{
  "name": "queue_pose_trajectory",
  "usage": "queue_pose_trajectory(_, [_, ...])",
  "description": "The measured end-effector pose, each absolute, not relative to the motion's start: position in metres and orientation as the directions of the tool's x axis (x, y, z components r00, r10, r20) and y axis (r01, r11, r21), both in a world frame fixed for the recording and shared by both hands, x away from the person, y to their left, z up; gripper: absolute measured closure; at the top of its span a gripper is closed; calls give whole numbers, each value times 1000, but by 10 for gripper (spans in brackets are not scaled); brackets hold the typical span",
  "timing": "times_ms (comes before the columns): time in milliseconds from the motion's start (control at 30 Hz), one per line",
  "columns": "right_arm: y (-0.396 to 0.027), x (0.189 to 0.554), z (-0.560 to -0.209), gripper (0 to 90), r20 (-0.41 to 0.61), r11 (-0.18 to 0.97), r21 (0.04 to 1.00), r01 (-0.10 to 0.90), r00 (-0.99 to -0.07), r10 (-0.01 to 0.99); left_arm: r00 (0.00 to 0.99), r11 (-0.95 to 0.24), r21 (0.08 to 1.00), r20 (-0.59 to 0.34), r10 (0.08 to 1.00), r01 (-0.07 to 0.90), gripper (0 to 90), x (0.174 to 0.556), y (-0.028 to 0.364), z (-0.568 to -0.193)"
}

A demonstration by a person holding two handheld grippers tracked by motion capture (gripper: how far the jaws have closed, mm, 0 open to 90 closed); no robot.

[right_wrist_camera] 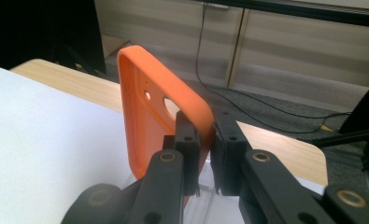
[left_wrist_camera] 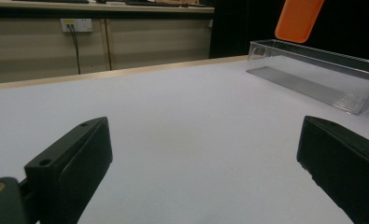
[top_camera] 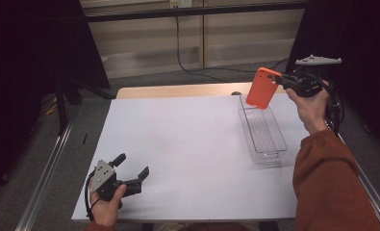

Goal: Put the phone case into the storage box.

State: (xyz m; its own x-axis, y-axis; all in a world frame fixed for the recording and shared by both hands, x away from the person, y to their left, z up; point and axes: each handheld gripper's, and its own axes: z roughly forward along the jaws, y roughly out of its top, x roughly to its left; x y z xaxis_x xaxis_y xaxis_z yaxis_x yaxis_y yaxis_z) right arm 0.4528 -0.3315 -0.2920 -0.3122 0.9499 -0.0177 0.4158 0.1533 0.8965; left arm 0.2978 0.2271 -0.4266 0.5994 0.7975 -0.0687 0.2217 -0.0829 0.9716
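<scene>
Right gripper view gives me what the high view cannot: my right tongs (right_wrist_camera: 205, 135) are clenched on the thin rim of the orange phone case (right_wrist_camera: 145, 121), a smooth rubbery shell with rounded corners and camera holes. From the high view I see the case (top_camera: 262, 89) held in the air over the far end of the clear, ribbed plastic tray (top_camera: 274, 147) at the right of the white counter (top_camera: 178, 144). My left tongs (top_camera: 132, 166) rest near left, released, nothing between them.

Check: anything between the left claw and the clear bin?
Nothing. Bare white sheet runs from the open left claw to the clear bin, clearest in the high view.
</scene>
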Motion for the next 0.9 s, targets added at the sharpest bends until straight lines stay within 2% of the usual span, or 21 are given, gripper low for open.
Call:
queue_pose_trajectory(300, [-336,468,-306,820,-33,182,882,436,-328,944,604,-98,968,-65,795,233,34,299,227,-428])
queue_pose_trajectory(667, [-328,479,-320,820,-106,263,860,437,-352,930,604,-94,966,-73,793,240,36,299,227,-428])
queue_pose_trajectory(900, [-322,489,-331,820,-130,280,846,454,-333,934,610,-111,963,-64,790,245,36,299,226,-429])
